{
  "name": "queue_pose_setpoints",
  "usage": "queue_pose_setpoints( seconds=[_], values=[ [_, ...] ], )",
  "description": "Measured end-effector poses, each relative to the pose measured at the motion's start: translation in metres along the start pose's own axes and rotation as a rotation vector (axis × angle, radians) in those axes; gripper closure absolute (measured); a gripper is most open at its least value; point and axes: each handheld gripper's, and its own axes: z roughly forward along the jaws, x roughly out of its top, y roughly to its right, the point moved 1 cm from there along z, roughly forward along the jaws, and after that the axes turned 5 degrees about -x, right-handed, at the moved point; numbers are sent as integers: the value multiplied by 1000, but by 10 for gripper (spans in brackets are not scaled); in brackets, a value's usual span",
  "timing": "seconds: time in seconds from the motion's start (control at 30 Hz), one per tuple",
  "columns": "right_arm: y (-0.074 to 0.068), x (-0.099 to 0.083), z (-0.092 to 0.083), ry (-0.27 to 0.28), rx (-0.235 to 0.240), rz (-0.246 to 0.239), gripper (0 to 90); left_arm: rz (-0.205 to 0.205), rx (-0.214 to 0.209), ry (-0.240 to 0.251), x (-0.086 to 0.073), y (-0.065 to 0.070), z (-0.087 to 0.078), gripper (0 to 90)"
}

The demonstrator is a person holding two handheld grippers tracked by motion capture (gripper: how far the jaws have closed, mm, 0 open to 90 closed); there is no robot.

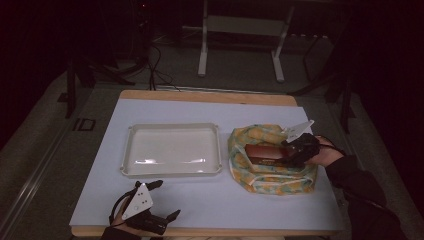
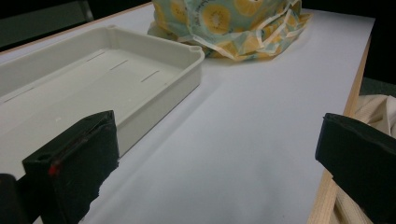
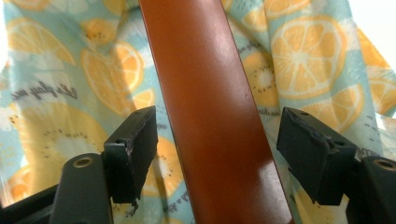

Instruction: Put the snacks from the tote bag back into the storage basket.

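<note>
Your right hand-held gripper [image 3: 215,154] straddles the brown box [image 3: 210,107] on the fruit-print cloth [image 3: 308,60], jaws apart with gaps either side, so clamp it next, while your left hand-held gripper [image 2: 215,163] waits wide apart.

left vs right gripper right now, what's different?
The left gripper hovers over bare table near the front edge; the right gripper reaches into the fruit-print cloth. The left gripper's jaws stand wide with nothing between them; the right gripper's jaws straddle the brown box, gaps visible either side. Both are hand-held and black-jawed.
</note>
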Motion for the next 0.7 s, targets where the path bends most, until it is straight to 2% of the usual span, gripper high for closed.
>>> queue_pose_setpoints(
  seconds=[0.17, 0.4, 0.63, 0.7],
  values=[
    [2, 3, 8, -69, 19, -31, 287, 2, -2, -4, 0, 0, 0, 0],
    [4, 2, 18, -119, 25, -55, 315, 1, -7, -7, 0, 0, 1, 0],
    [4, 2, 19, -118, 34, -81, 355, 6, -8, -17, -1, 1, 1, 0],
    [4, 3, 17, -108, 48, -85, 410, 4, -11, -14, -1, 1, 1, 0]
  ],
)
